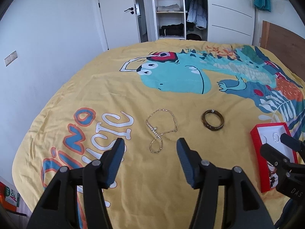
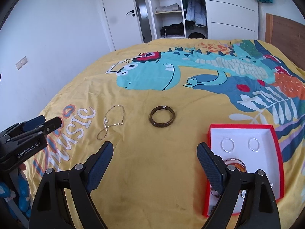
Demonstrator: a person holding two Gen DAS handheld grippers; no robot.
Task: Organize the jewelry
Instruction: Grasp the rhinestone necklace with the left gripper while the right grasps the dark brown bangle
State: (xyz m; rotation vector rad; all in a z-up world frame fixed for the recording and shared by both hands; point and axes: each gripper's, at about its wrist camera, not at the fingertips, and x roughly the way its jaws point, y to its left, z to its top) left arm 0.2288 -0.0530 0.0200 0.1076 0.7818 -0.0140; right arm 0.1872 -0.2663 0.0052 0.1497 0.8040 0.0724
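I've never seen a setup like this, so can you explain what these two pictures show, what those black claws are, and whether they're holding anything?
The black claws are two hand-held grippers, each carrying a camera that looks along its fingers. One picture is from the left gripper, the other from the right gripper. Both are open and hold nothing. They hover over a yellow bedspread with a dinosaur print. On it lie a chain necklace, a dark bangle and an open red box that already contains hoop earrings and other pieces.

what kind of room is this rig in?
A bedroom, most likely a child's: the work surface is a bed with a yellow dinosaur-print duvet cover, an open wardrobe with folded clothes and hanging jackets stands behind it, and a wooden headboard is at right.
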